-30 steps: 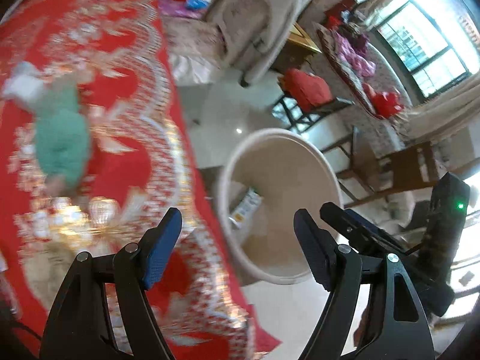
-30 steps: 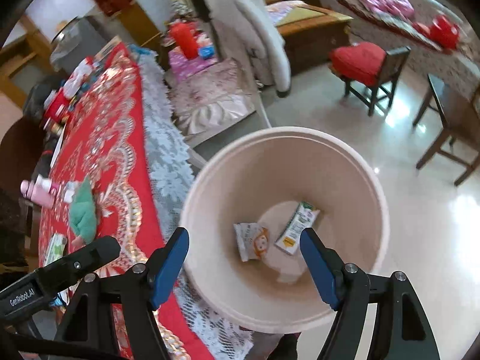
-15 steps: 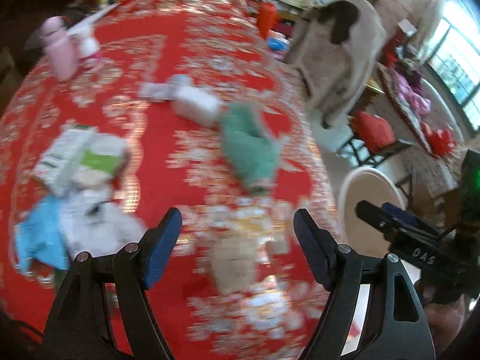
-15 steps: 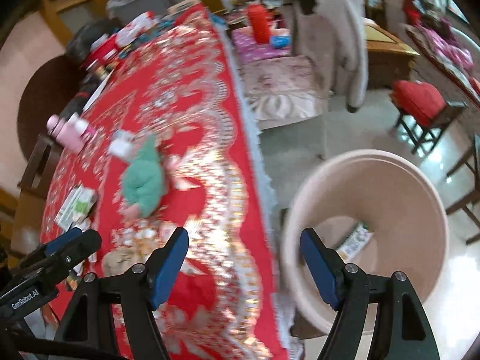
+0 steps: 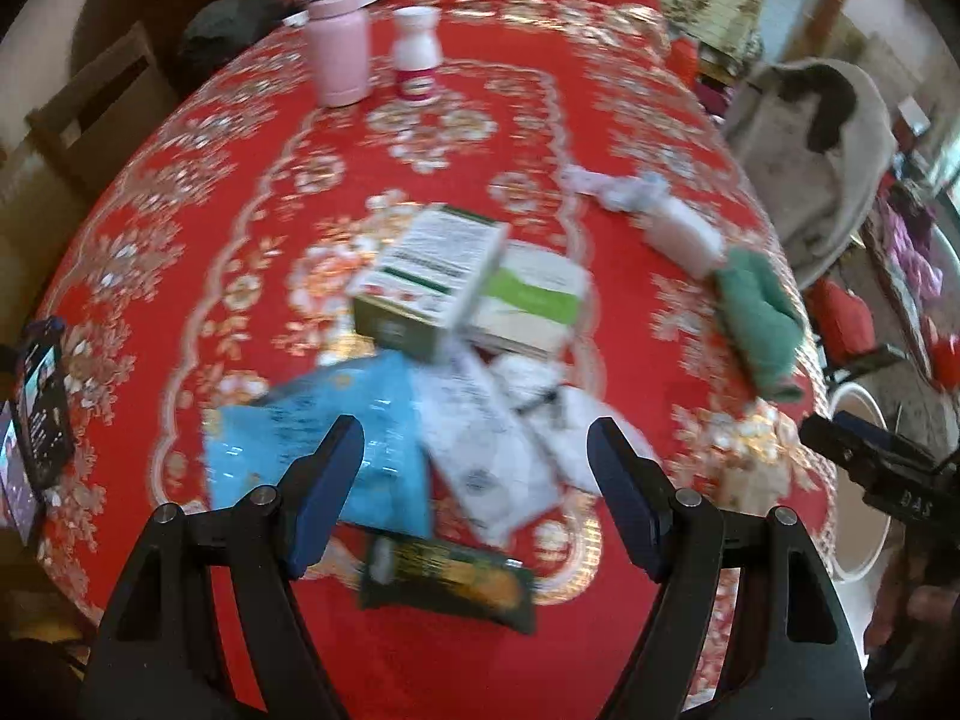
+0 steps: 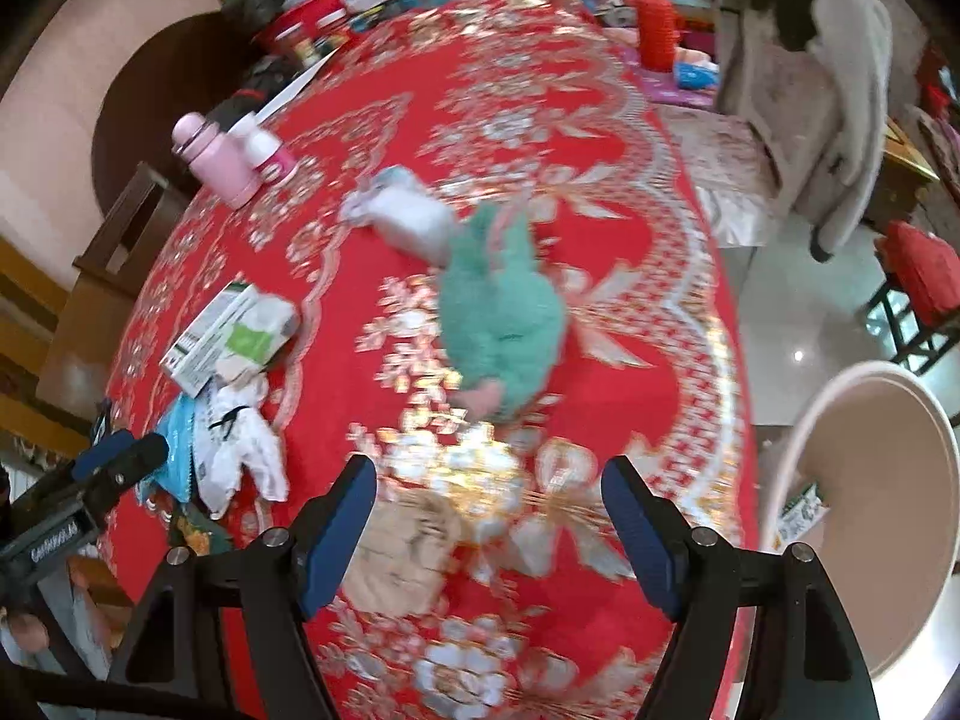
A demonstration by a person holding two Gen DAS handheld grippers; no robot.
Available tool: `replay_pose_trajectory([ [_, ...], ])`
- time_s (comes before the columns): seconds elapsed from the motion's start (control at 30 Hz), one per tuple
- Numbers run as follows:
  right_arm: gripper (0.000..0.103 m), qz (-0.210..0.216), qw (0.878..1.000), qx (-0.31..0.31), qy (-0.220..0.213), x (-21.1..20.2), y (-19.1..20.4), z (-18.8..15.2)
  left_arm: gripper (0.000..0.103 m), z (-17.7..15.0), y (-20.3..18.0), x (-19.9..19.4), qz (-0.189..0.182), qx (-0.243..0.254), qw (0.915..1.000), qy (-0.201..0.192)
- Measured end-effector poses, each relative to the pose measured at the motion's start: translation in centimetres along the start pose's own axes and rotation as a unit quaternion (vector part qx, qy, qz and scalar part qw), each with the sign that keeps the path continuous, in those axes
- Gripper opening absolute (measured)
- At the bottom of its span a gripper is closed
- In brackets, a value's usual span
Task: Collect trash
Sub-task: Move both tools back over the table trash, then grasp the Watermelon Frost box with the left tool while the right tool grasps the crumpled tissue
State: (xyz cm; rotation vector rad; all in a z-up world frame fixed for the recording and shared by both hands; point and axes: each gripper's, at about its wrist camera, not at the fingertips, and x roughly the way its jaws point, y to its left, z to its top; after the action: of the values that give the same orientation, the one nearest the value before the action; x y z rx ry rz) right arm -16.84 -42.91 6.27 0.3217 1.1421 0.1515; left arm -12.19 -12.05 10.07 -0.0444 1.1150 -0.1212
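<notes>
Both grippers hang over a table spread with a red and gold tablecloth (image 5: 240,192), pointing steeply down at it, and both are released with nothing between the blue pads. The left gripper (image 5: 474,492) stands above a heap of litter near the table's near edge: a blue snack bag (image 5: 336,438) lying flat under its left finger, a crumpled white wrapper (image 5: 486,450) beside the bag toward the right finger, and a dark green and orange snack packet (image 5: 450,582) just in front, its long axis running across the view from left to right. Behind the heap a green and white carton (image 5: 432,276) lies on its side, long axis slanting from lower left up to the right, resting partly on a second white and green box (image 5: 534,300). The right gripper (image 6: 489,525) hovers over a crumpled beige paper (image 6: 402,558) that lies partly beneath its left finger. Beyond it a green cloth (image 6: 504,312) lies with its long axis running away from the camera, one end touching a white roll-shaped packet (image 6: 408,216). The beige trash bin (image 6: 888,480) stands on the floor just beside the table's right edge, a wrapper (image 6: 804,510) visible inside. A pink flask (image 5: 336,36) and a white bottle (image 5: 415,54) stand upright at the far side.
</notes>
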Motion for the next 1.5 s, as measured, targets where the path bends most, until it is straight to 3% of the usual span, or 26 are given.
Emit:
replay_pose_trajectory([
  [0.27, 0.076, 0.005, 1.000, -0.013, 0.024, 1.8, 2.6, 0.4, 0.076, 3.6, 3.3, 1.8, -0.028, -0.013, 0.9995, 0.009],
  [0.6, 0.076, 0.004, 0.998, 0.004, 0.059, 3.1, 2.2, -1.9, 0.076, 6.7, 1.8, 6.7, -0.025, 0.062, 0.9964, 0.054],
  [0.83, 0.076, 0.004, 0.998, 0.016, 0.058, 3.3, 2.0, -3.4, 0.075, 7.4, 2.0, 8.7, -0.031, 0.082, 0.9932, 0.076],
  [0.87, 0.076, 0.004, 0.998, 0.017, 0.058, 3.5, 2.1, -3.4, 0.073, 7.4, 1.9, 8.9, -0.035, 0.085, 0.9927, 0.078],
  [0.93, 0.076, 0.002, 0.998, 0.016, 0.055, 3.7, 2.4, -3.6, 0.054, 7.5, 1.8, 9.2, -0.039, 0.092, 0.9915, 0.084],
  [1.0, 0.076, -0.005, 0.999, 0.009, 0.046, 3.8, 2.8, -3.8, 0.054, 7.5, 1.9, 9.0, -0.046, 0.091, 0.9915, 0.080],
  [1.03, 0.073, -0.009, 0.999, 0.004, 0.043, 3.9, 3.0, -3.8, 0.053, 7.5, 2.0, 8.9, -0.049, 0.090, 0.9916, 0.078],
  [1.13, 0.043, -0.035, 0.999, -0.019, 0.034, 3.9, 3.7, -4.0, 0.051, 7.7, 2.6, 8.1, -0.060, 0.079, 0.9927, 0.068],
  [1.23, 0.038, -0.023, 0.999, -0.023, 0.028, 3.7, 4.1, -3.9, 0.050, 7.9, 2.8, 7.0, -0.063, 0.069, 0.9941, 0.055],
  [1.5, 0.038, 0.004, 1.000, -0.030, -0.006, 1.8, 4.7, -2.0, 0.050, 7.8, 1.2, 3.2, -0.075, 0.065, 0.9949, 0.015],
])
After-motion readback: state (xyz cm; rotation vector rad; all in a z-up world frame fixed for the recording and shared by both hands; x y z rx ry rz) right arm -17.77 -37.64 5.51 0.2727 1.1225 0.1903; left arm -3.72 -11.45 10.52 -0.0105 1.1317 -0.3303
